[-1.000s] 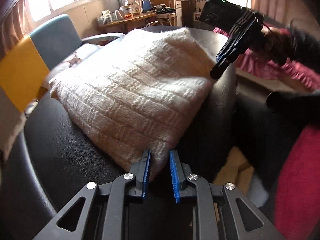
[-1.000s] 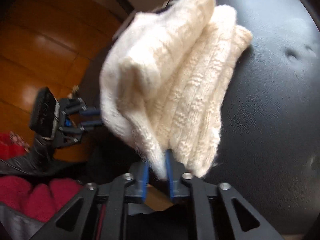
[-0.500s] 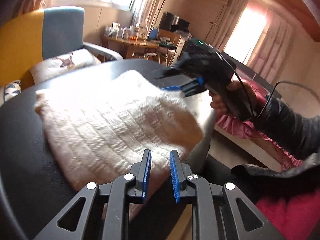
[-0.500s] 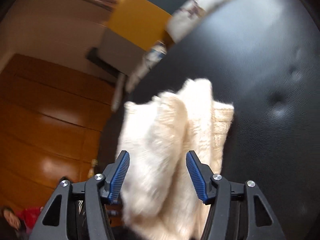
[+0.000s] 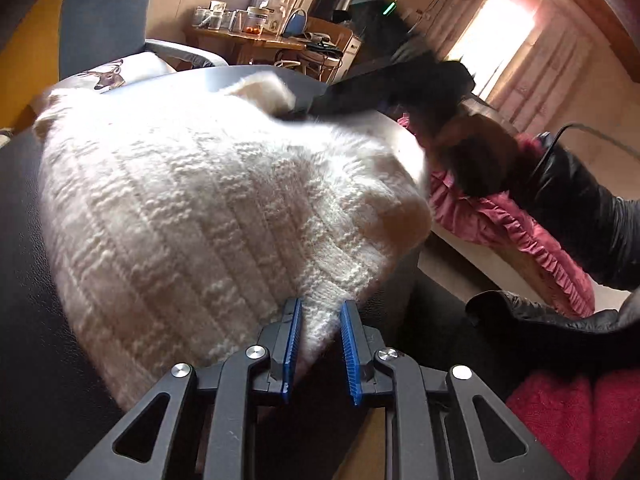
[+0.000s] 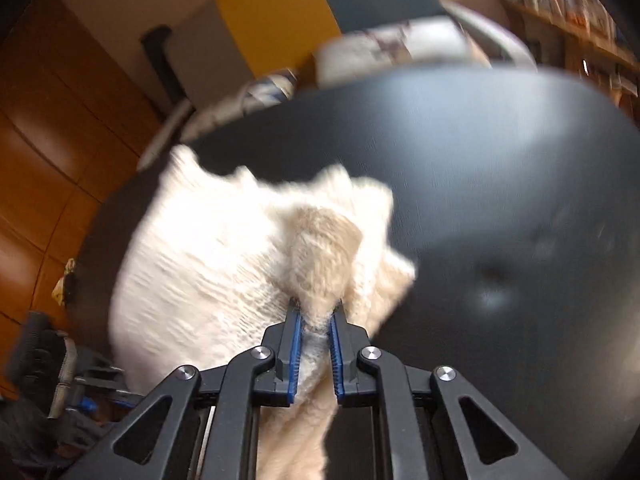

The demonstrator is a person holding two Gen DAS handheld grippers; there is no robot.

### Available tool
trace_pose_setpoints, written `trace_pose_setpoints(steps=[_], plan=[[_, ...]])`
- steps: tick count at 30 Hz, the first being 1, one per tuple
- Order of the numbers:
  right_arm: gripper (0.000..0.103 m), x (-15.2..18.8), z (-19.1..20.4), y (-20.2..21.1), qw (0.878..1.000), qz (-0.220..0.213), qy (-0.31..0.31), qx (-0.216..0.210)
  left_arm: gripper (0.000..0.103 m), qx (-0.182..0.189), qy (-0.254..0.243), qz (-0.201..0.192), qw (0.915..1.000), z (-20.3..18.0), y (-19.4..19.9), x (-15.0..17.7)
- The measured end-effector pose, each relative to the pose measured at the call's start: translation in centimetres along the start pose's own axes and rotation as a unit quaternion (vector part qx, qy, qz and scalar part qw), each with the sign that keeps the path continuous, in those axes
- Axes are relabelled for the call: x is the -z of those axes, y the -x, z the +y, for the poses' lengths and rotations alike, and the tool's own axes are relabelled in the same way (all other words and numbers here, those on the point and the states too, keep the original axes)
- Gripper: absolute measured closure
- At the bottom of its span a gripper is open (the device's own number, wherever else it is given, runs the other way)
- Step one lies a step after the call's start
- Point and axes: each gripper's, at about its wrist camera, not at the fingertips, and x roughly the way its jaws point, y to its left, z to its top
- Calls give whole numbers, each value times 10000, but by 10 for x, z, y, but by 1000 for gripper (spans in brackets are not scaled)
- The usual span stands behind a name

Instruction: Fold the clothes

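A cream knitted sweater (image 5: 192, 208) lies folded on a round black padded surface (image 5: 24, 240). My left gripper (image 5: 320, 344) is shut on the sweater's near corner, which pokes between the blue pads at the surface's edge. Across the sweater, the right gripper (image 5: 360, 92) shows as a dark blur held by a hand (image 5: 472, 152). In the right wrist view, my right gripper (image 6: 314, 344) is shut on a bunched fold of the sweater (image 6: 208, 264), which is blurred. The left gripper (image 6: 60, 380) appears small at the lower left there.
A blue and yellow armchair (image 5: 100, 20) with a deer-print cushion (image 5: 120, 74) stands behind the surface. A wooden table (image 5: 256, 36) holds several jars. Pink ruffled bedding (image 5: 520, 232) and red cloth (image 5: 560, 420) lie to the right. Bare black padding (image 6: 500, 184) spreads to the right of the sweater.
The right gripper let go of the sweater's edge, stood open half a second ago, and is now shut on a bunched fold. The left gripper kept its hold on the corner.
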Motion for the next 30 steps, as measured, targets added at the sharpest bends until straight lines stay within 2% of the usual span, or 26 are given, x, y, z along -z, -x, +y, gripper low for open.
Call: trace_pose_setpoints(steps=[3, 6, 9, 11, 13, 15, 16, 18, 19, 22, 24, 27, 30], plan=[[91, 5, -13, 0, 9976, -255, -412, -486, 82, 43, -79, -16, 10000, -17, 17, 4], [90, 10, -16, 0, 9962, -276, -493, -661, 82, 298, -23, -273, 9992, -26, 26, -14], [90, 12, -22, 0, 9935, -262, -676, -879, 80, 431, 142, -712, 9964, -28, 25, -42], [90, 12, -27, 2, 9913, -242, -811, -1006, 80, 535, 314, -795, 9949, -28, 11, -58], [90, 13, -31, 3, 9888, -221, -947, -1132, 80, 620, 464, -732, 9943, -29, -11, -70], [90, 13, -34, 10, 9878, -214, -1001, -1174, 80, 607, 353, -243, 9972, -34, -39, -76], [89, 14, -37, 16, 9880, -214, -980, -1171, 80, 550, 235, 80, 9982, -40, -55, -75], [86, 15, -43, 26, 9886, -220, -936, -1163, 79, 318, -188, 208, 9991, -54, -71, -69], [84, 13, -43, 27, 9889, -242, -907, -1153, 78, 306, -198, 137, 9992, -55, -69, -69], [81, 6, -42, 26, 9900, -351, -811, -1097, 77, 572, 425, -36, 9974, -41, -53, -75], [80, 3, -38, 42, 9917, -533, -648, -970, 77, 619, 559, -296, 9961, -37, -33, -77], [78, -2, -22, 67, 9927, -833, -292, -821, 71, 533, 669, -753, 9935, -33, 6, -71], [78, -5, 0, 77, 9922, -895, 117, -857, 67, 112, 756, -1130, 9907, -24, 40, -64]])
